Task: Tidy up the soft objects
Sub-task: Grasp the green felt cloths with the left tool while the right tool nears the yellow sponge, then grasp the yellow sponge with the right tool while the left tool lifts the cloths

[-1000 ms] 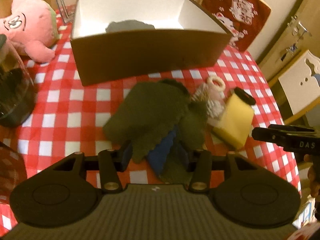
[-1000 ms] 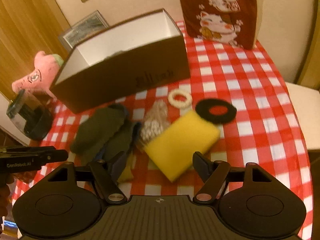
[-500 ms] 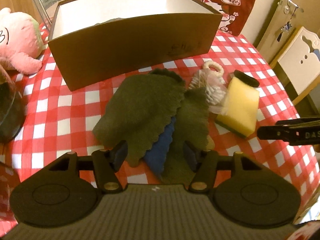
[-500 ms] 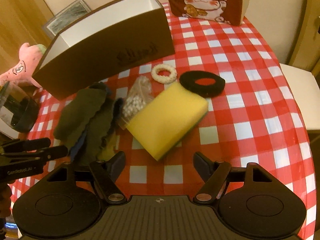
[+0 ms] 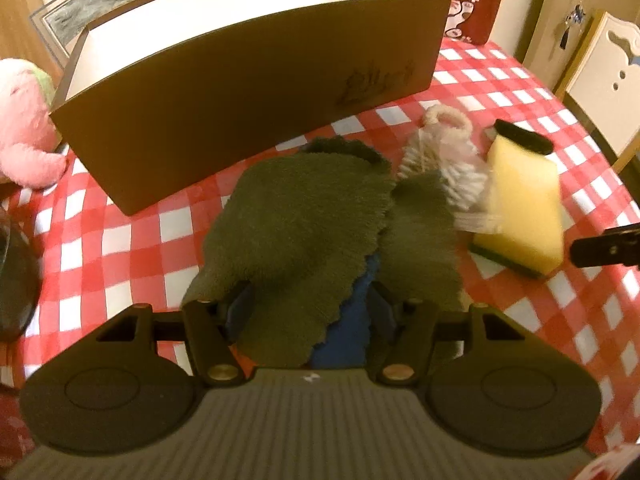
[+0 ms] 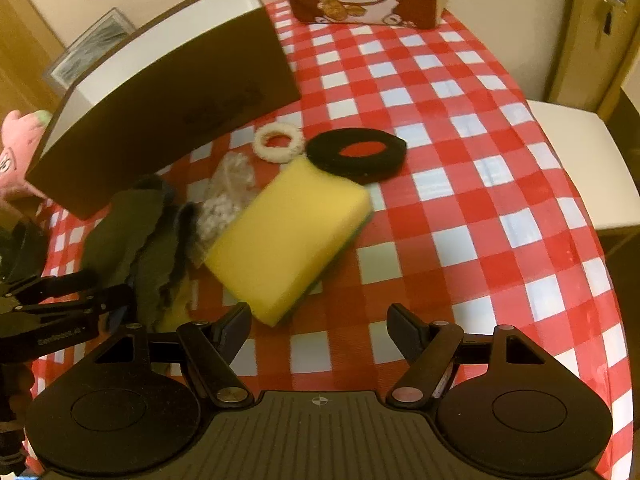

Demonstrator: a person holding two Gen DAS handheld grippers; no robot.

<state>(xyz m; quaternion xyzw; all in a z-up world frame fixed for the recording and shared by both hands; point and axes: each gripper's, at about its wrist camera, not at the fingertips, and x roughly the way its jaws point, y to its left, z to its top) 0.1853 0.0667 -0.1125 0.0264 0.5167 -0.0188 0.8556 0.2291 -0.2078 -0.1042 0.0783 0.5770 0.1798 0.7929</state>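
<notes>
— Red-and-white checked cloth is covering the desk (image 6: 472, 184); what is lying on it?

— A brown box (image 5: 248, 92) is standing at the back, and green cloths (image 5: 304, 232) are lying heaped over a blue one just before it, with a yellow sponge (image 6: 288, 232) beside them.

— How are the jaws standing?

— The left gripper (image 5: 310, 304) is opening its jaws around the near edge of the cloths, not pressing. The right gripper (image 6: 320, 320) is hanging apart, wide, near the sponge's corner.

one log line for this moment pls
left gripper: opening over green cloth | right gripper: open, near yellow sponge | box: behind
</notes>
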